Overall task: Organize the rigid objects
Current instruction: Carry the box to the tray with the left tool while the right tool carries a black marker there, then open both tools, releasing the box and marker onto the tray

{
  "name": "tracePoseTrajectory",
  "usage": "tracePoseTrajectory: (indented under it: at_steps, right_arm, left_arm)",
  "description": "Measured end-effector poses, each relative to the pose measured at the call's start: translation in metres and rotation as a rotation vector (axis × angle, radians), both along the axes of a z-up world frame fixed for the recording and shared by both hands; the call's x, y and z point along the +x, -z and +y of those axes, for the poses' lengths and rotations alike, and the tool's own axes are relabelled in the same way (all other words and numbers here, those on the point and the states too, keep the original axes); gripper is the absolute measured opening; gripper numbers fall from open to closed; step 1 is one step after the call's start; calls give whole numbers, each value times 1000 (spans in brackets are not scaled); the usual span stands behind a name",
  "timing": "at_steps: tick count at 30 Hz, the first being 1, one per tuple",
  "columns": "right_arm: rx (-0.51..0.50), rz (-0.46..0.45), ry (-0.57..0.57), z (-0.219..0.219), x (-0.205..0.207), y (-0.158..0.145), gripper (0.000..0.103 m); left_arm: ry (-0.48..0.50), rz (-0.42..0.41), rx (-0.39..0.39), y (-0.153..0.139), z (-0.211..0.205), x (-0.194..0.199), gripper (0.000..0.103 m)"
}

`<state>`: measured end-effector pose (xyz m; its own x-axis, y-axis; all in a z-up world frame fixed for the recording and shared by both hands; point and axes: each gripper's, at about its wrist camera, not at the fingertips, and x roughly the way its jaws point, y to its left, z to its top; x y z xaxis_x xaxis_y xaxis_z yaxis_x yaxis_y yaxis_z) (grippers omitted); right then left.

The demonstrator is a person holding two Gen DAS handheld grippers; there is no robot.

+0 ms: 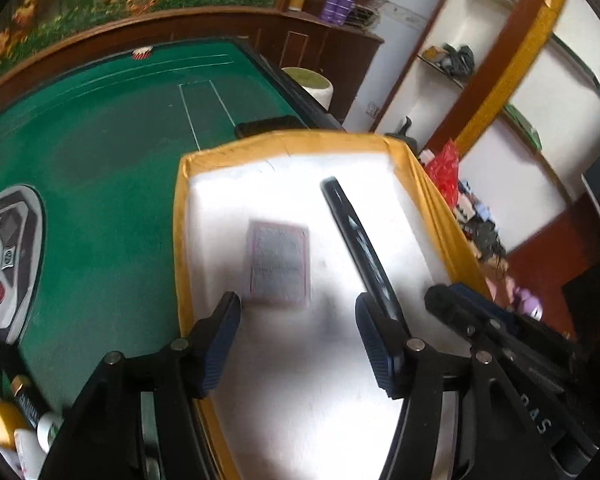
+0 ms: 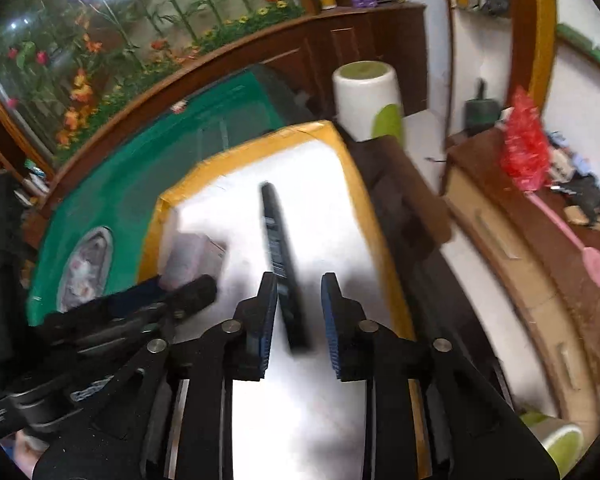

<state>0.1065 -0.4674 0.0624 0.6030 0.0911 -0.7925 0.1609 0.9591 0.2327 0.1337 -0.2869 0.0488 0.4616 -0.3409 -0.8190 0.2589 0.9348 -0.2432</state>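
Observation:
A box with yellow taped walls (image 1: 182,240) and a white inside sits on the green table (image 1: 100,152). In it lie a pink-edged card pack (image 1: 278,266) and a long black remote (image 1: 358,236). My left gripper (image 1: 298,332) is open and empty above the box, just short of the pack. In the right wrist view the box (image 2: 380,208) holds the remote (image 2: 278,240) and the pack (image 2: 192,256). My right gripper (image 2: 300,308) is open, its fingers either side of the remote's near end with a gap on the right.
A grey control panel (image 1: 4,256) is set into the table at the left. Small bottles and a tape roll (image 1: 8,412) lie at the near left. A white and green bin (image 2: 366,100) stands beyond the box. A cluttered wooden cabinet (image 2: 540,240) is at the right.

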Motion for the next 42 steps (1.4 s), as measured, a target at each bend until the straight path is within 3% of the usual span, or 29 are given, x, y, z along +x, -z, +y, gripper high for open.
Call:
tracePoseTrajectory:
  at_steps: [4, 12, 20, 25, 30, 31, 33, 35, 42]
  right_arm:
    - [-120, 1, 14, 3, -18, 4, 23]
    - [-214, -47, -7, 12, -42, 6, 23]
    - [-184, -47, -35, 19, -79, 5, 23]
    - [-153, -140, 36, 17, -102, -6, 23]
    - [-73, -218, 56, 21, -124, -23, 23]
    - [-49, -231, 49, 24, -128, -26, 26]
    - [-10, -249, 32, 31, -134, -30, 51]
    - [2, -285, -6, 45, -145, -36, 62]
    - [72, -324, -171, 92, -164, -40, 62]
  left_arm:
    - [20, 3, 4, 3, 1, -16, 61]
    - [29, -11, 4, 1, 2, -32, 61]
    - [68, -63, 23, -5, 4, -70, 61]
    - [96, -148, 31, -19, 11, -93, 61]
    - [109, -212, -14, -35, 41, -114, 69]
    - [112, -217, -30, -37, 46, -117, 73]
    - [117, -235, -55, -42, 64, -126, 77]
    - [126, -238, -56, -43, 81, -135, 78]
    - [84, -282, -13, -31, 168, -171, 78]
